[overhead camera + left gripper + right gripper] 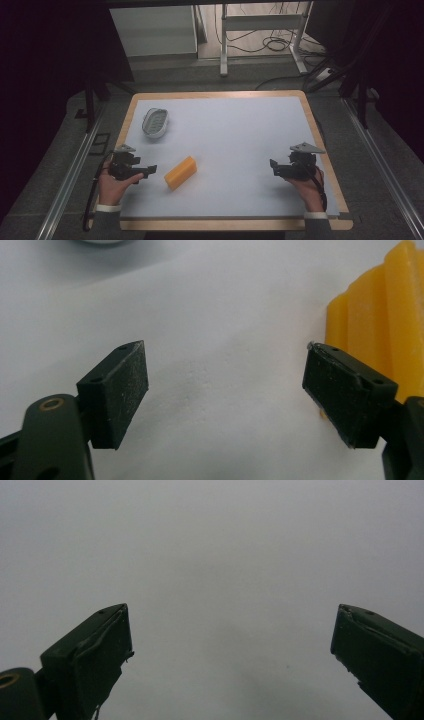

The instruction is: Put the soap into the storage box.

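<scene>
Left fingers [114, 395]: spread wide over bare bench, nothing between them; the far pad sits just in front of the yellow block.
Left gripper [151, 171]: low at the bench's near-left, pointing toward the block, just short of its near end.
Right fingers [90, 655]: also wide apart and empty, with plain grey surface ahead.
Right gripper [273, 167]: near-right of the bench, well apart from everything else, aimed inward.
Yellow block [180, 172]: lying flat and diagonal, left of centre near the front edge; ridged along its top in the left gripper view [380, 325].
How it may handle: looks like a sponge or foam piece, though it is hard to be sure; if so, light and soft, likely to squash under a firm pinch and unlikely to break.
Where to hold: across the short width near the middle, fingers on the two long sides.
Oval dish [154, 122]: pale, ribbed inside, resting at the far-left, well apart from the block.
Bench [240, 135]: pale sheet on a wood-edged board.
</scene>
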### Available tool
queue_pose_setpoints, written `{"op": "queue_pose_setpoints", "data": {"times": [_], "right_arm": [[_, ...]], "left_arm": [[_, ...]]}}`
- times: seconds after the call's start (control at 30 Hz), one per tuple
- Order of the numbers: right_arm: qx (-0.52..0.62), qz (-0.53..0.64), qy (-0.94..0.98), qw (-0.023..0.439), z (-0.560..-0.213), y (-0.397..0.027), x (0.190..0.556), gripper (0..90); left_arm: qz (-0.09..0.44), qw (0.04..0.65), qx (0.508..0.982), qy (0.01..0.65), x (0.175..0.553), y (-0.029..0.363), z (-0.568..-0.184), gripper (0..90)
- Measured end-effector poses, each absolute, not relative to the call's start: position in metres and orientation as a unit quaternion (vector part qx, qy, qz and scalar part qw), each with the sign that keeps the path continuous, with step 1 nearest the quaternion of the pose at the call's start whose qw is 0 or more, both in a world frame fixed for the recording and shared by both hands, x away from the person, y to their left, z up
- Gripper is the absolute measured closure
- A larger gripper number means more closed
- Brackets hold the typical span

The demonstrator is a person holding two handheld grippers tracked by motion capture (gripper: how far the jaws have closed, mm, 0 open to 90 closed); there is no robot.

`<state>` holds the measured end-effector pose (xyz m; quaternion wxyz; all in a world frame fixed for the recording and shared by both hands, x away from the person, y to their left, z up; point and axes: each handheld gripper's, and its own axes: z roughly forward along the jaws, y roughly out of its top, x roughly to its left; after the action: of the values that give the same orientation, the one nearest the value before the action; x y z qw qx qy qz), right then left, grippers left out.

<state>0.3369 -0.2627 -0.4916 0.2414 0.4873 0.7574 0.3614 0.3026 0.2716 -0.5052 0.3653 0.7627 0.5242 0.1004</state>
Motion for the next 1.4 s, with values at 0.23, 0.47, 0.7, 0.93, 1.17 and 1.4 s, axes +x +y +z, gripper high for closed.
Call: {"op": "queue_pose_setpoints", "data": {"times": [0.23, 0.47, 0.7, 0.93, 1.17, 1.4], "right_arm": [[0.472, 0.37, 0.762, 0.242, -0.493, -0.266, 0.339, 4.2], [0.483, 0.372, 0.756, 0.238, -0.495, -0.271, 0.337, 5.3], [0.488, 0.372, 0.751, 0.244, -0.496, -0.275, 0.332, 6.0], [0.493, 0.366, 0.751, 0.243, -0.499, -0.277, 0.332, 6.4], [0.492, 0.363, 0.754, 0.24, -0.501, -0.28, 0.334, 6.5], [0.49, 0.356, 0.757, 0.246, -0.502, -0.281, 0.33, 6.5]], "left_arm": [[0.1, 0.378, 0.762, 0.516, 0.302, 0.275, -0.501, 18.7], [0.097, 0.382, 0.769, 0.504, 0.304, 0.273, -0.498, 18.6], [0.096, 0.381, 0.775, 0.496, 0.307, 0.268, -0.496, 18.5], [0.108, 0.379, 0.767, 0.507, 0.307, 0.273, -0.494, 18.7], [0.113, 0.369, 0.772, 0.506, 0.303, 0.27, -0.49, 18.8], [0.115, 0.359, 0.783, 0.495, 0.294, 0.271, -0.472, 17.3]]}}
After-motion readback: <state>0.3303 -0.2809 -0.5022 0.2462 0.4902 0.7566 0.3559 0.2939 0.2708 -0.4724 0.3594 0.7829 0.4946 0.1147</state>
